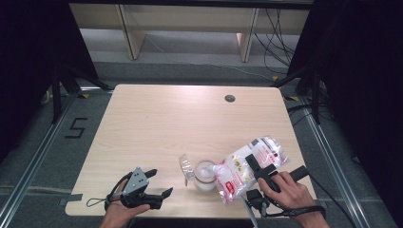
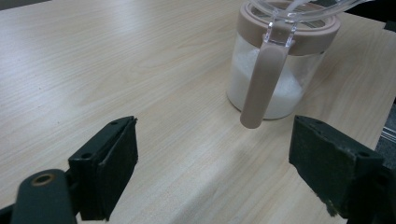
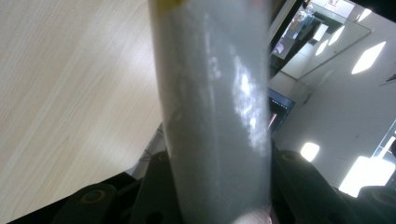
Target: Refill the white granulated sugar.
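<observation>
Near the table's (image 1: 157, 118) front edge, the right gripper's (image 1: 259, 168) fingers are clamping a clear plastic bag of white granules (image 1: 247, 166), tilting it over the open-lidded glass jar (image 1: 205, 175) for pouring; the left gripper (image 1: 159, 183) is waiting open beside.

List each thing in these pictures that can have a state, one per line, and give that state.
Jar: upright on the table, clear lid flipped open, part full of white grains.
Bag: clamped in the right tool, tilted with its lower end over the jar's mouth.
Right tool: shut on the bag.
Left tool: open, empty, facing the jar.
</observation>
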A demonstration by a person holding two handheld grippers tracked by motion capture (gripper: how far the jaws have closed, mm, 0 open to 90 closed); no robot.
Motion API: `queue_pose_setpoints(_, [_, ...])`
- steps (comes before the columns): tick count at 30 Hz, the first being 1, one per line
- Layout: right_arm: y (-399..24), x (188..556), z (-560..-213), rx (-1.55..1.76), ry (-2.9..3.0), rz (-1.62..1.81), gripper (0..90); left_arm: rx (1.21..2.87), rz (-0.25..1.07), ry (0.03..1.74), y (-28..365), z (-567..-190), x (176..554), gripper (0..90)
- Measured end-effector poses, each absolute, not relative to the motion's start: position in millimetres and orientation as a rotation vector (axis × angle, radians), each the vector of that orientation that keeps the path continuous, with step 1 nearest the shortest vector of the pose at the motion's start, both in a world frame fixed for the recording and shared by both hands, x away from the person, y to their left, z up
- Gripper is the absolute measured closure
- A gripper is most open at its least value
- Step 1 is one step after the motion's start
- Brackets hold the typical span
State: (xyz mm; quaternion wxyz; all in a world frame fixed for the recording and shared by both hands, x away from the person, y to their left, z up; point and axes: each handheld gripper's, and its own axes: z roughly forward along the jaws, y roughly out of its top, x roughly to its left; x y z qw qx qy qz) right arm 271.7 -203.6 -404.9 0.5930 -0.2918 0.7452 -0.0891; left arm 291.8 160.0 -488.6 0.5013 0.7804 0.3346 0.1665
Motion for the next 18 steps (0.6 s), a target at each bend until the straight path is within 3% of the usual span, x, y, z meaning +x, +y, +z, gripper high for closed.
queue_pose_setpoints(18, [-203.8,273.2,-409.1,-0.666,1.740,-0.167,73.4,1.886,0.402,0.808,160.0,-488.6,291.7,15.3])
